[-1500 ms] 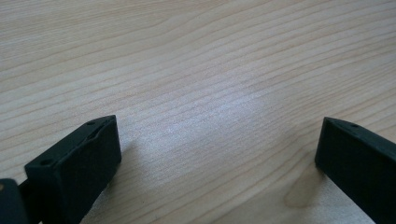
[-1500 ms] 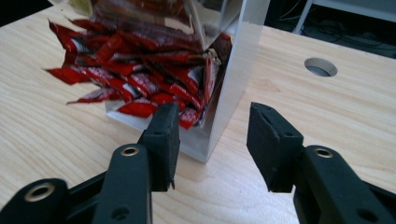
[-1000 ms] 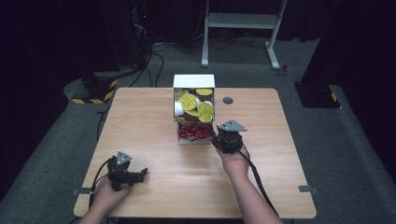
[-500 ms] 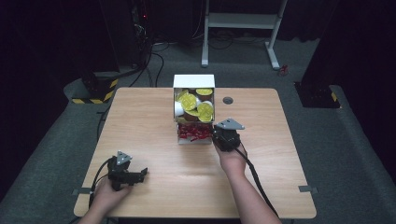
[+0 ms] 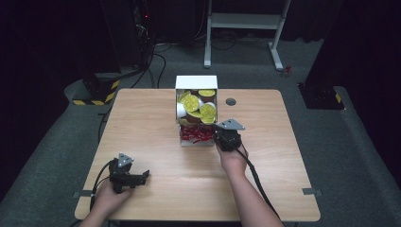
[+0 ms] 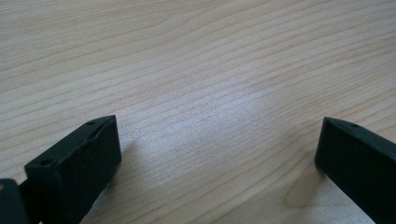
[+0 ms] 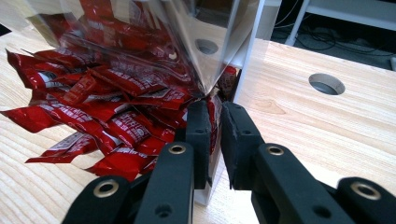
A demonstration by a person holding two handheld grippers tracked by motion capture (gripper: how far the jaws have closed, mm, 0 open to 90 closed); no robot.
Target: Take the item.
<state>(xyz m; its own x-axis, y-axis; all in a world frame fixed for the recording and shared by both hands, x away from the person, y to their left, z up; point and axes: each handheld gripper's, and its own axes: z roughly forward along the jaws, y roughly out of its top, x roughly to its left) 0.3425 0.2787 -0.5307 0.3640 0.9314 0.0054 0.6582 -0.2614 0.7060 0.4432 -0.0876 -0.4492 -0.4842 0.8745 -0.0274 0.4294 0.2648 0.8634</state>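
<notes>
The right gripper, jaws just closing, is pinching one red sachet; it should be drawing out slowly, clearing the dispenser wall

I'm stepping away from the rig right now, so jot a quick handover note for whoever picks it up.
Right gripper: jaws have just been closing, now pinched on a red sachet at the near right corner of the clear-fronted white dispenser box.
Left gripper: open, holding nothing, resting on the table at its near left.
Things: a heap of red sachets lies in the box's lower tray; yellow-lidded cups sit above.
Done: one sachet gripped.
Left: probably draw it out of the tray and set it on the table.
</notes>
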